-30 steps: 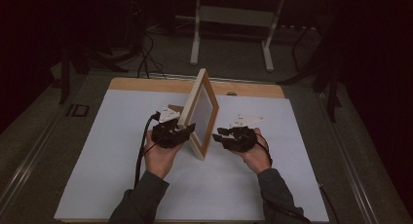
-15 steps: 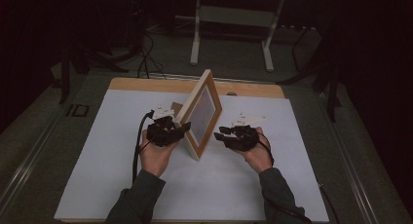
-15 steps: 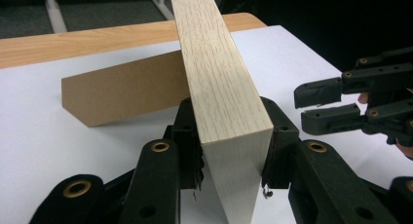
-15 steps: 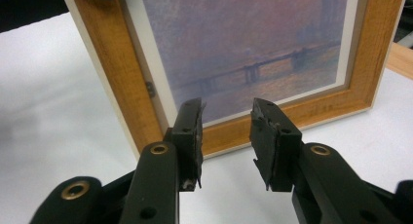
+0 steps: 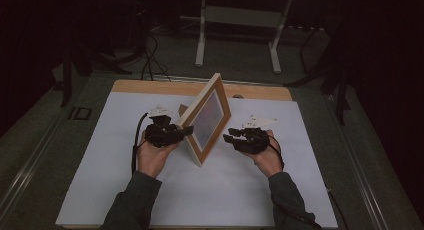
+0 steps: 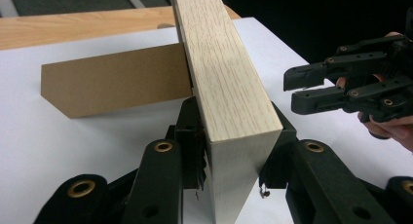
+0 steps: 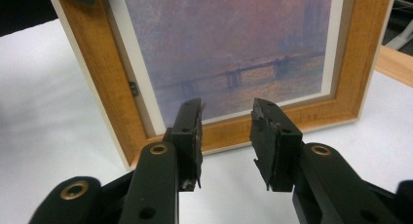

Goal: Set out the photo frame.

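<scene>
A wooden picture frame (image 5: 207, 120) stands on edge near the middle of a white mat (image 5: 100, 180), tilted and turned so its glazed face looks toward 4 o'clock in the high view. Behind the glass is a hazy print of a bridge over water in violet and orange. A brown cardboard easel stand (image 6: 114, 80) juts from the back of the frame and rests on the mat.

At 9 o'clock of the frame, the left gripper (image 5: 185, 132) clamps the frame's near edge; its jaws have just been closing, and in the left gripper view the pads press against both faces of the pale wood, one on each side.

At 3 o'clock, the right gripper (image 5: 229, 138) sits just beside the frame's lower corner, apart from it. In the right gripper view its fingertips (image 7: 190, 121) stand roughly half apart with nothing between them, pointed at the lower rail of the frame.

The person's sleeved forearms enter from 6 o'clock. The mat covers a wooden tabletop (image 5: 260, 91), whose bare strip shows at 12 o'clock, with the legs of another table (image 5: 201, 45) beyond it on the dark floor.
</scene>
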Tool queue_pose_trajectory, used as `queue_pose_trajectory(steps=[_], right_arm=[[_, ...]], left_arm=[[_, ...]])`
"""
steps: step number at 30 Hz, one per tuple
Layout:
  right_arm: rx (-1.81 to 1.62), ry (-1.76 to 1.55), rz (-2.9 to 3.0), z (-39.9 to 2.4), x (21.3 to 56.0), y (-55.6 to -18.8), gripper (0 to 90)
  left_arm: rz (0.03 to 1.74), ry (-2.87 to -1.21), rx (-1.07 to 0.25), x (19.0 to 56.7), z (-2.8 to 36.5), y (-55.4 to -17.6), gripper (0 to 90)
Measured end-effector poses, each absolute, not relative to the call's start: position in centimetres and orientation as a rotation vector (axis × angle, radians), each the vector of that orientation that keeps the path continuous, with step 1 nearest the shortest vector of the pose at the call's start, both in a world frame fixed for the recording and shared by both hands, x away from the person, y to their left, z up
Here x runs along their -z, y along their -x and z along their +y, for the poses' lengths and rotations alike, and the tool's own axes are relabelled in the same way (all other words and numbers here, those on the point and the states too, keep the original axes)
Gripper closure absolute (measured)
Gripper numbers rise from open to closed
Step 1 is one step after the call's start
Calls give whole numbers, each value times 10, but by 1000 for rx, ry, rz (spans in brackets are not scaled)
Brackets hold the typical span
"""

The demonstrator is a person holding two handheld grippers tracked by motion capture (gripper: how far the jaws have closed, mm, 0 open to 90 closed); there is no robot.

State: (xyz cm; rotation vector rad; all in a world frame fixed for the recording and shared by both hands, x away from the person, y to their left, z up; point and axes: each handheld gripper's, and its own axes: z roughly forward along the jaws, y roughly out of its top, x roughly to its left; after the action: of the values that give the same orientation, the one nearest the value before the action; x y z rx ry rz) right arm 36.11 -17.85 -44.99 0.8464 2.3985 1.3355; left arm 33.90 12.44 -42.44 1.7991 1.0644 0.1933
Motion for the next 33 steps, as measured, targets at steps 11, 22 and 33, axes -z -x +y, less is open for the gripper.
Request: queue_pose_trajectory(steps=[11, 22, 33], right_arm=[[-1337, -852, 2389, -179, 450, -361, 638], [-1342, -849, 2372, -181, 449, -361, 632], [-1347, -853, 2367, -181, 450, -361, 627]], left_arm=[[1005, -1836, -113, 424, 138, -346, 695], [939, -1857, -108, 426, 150, -349, 693], [1039, -1730, -424, 434, 135, -320, 674]])
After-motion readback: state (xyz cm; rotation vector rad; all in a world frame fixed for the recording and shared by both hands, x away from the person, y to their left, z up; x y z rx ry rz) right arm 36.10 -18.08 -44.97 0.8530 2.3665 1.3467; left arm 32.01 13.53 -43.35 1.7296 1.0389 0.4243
